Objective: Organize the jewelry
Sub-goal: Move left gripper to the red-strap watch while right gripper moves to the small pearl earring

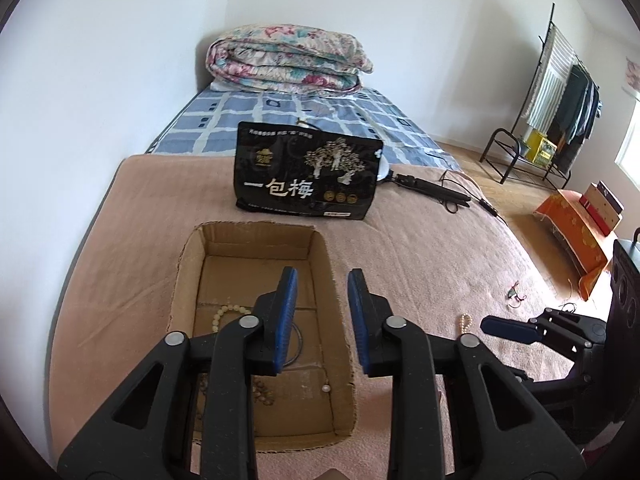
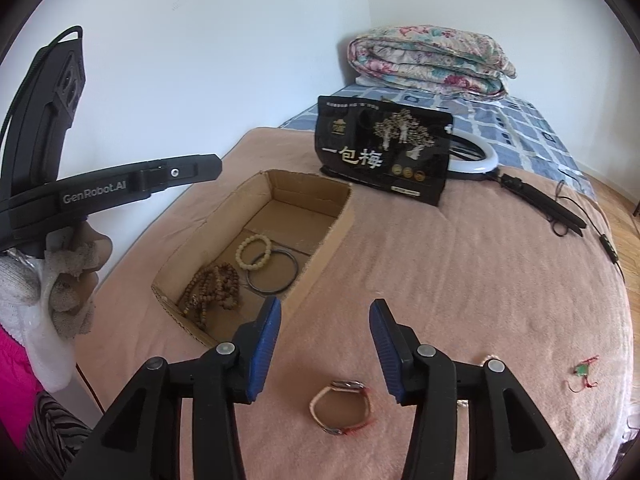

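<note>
A: Pink blanket (image 2: 460,280) is covering the bed across the middle and lower part of both views, and a folded floral quilt (image 2: 430,62) is sitting at the upper right of the right wrist view.

B: What is lying on the blanket?

A: A black printed bag (image 2: 384,150) is standing upright above centre, with a white ring light (image 2: 486,160) peeking out just beside its right edge. Below and left of the bag, an open cardboard box (image 2: 224,216) is resting on the blanket.

B: And the jewelry?

A: Inside the box, a brown bead strand (image 2: 214,290) is lying at the lower left, a cream bead bracelet (image 2: 253,253) is sitting above it, and a dark bangle (image 2: 273,276) is touching the bracelet's right side. Outside the box, a watch with a tan and red strap (image 2: 342,406) is lying at the bottom centre of the right wrist view. A small green and red charm (image 2: 582,372) is lying at the far right, well apart from the watch.

B: How are the tools standing?

A: The left hand-held gripper (image 1: 322,320) is hanging over the box with its blue pads apart, holding nothing. The right hand-held gripper (image 2: 325,350) is hovering just above the watch, jaws spread wide and empty.
</note>
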Demonstrator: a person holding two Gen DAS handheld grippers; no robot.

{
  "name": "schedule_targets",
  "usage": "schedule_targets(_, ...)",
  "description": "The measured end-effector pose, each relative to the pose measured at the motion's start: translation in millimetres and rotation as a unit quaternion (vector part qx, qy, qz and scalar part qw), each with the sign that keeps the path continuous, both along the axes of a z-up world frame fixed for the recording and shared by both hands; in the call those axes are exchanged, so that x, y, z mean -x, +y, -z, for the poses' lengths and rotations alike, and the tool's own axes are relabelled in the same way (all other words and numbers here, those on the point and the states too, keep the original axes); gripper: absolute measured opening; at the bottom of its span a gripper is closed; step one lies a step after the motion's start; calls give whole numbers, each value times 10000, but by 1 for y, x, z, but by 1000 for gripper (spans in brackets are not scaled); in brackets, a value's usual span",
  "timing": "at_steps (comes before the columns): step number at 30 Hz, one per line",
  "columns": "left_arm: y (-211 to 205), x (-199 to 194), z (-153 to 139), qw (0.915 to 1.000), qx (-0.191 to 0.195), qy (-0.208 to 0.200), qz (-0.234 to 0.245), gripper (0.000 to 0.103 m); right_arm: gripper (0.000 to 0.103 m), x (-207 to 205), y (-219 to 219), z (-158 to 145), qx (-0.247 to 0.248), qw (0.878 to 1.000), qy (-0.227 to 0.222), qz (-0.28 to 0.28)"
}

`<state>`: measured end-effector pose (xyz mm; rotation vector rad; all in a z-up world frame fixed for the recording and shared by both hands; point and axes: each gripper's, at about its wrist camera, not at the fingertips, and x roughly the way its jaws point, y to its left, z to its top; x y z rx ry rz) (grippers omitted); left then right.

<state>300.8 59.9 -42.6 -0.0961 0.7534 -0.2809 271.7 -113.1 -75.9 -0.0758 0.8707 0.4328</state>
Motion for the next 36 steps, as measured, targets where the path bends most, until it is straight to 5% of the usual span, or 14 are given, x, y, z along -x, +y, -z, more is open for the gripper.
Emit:
schedule_targets(2,-8,6,-3,10000,-18,-52,58,37,56,4,-11,-3,9,10000,-35,89)
schedule_targets(26,-98,46,24,9961,225,444,725,38,97,48,-161,-24,153,9877,-345,1520)
schedule_targets(36,-130,46,41,9931,219,631,960,38,99,53,-234,-25,-16,9740,-354,2236)
